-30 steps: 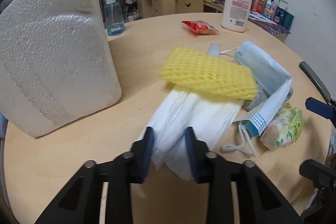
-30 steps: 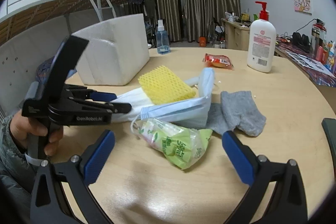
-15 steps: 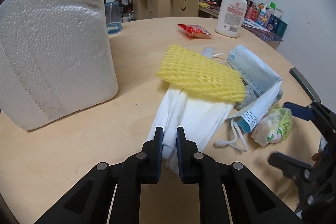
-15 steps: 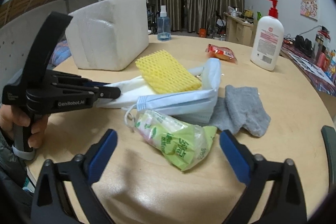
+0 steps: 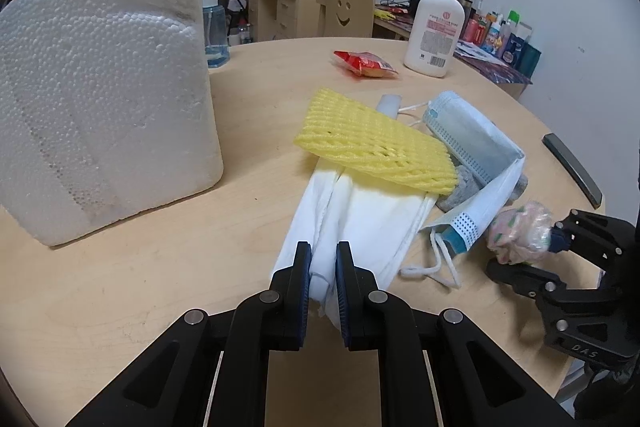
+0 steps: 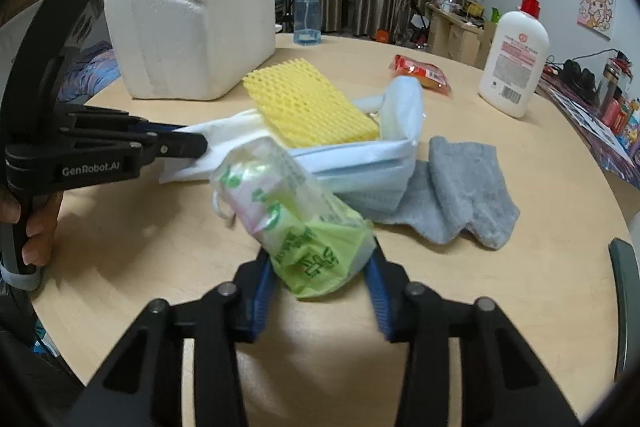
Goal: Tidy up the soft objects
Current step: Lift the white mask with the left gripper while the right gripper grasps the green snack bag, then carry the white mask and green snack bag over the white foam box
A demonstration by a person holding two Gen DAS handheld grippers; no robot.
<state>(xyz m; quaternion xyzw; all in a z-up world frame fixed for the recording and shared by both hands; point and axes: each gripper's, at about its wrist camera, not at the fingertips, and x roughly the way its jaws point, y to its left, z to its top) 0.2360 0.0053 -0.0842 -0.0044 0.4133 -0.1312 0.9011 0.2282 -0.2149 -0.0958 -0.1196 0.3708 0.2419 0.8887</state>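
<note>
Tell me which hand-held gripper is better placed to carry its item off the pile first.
Right. The right hand-held gripper is shut on the green tissue pack, which has nothing lying on it. The left hand-held gripper pinches the white cloth, but the yellow foam net lies on that cloth.

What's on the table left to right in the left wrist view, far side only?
Foam block → spray bottle → red snack packet → lotion pump bottle.
</note>
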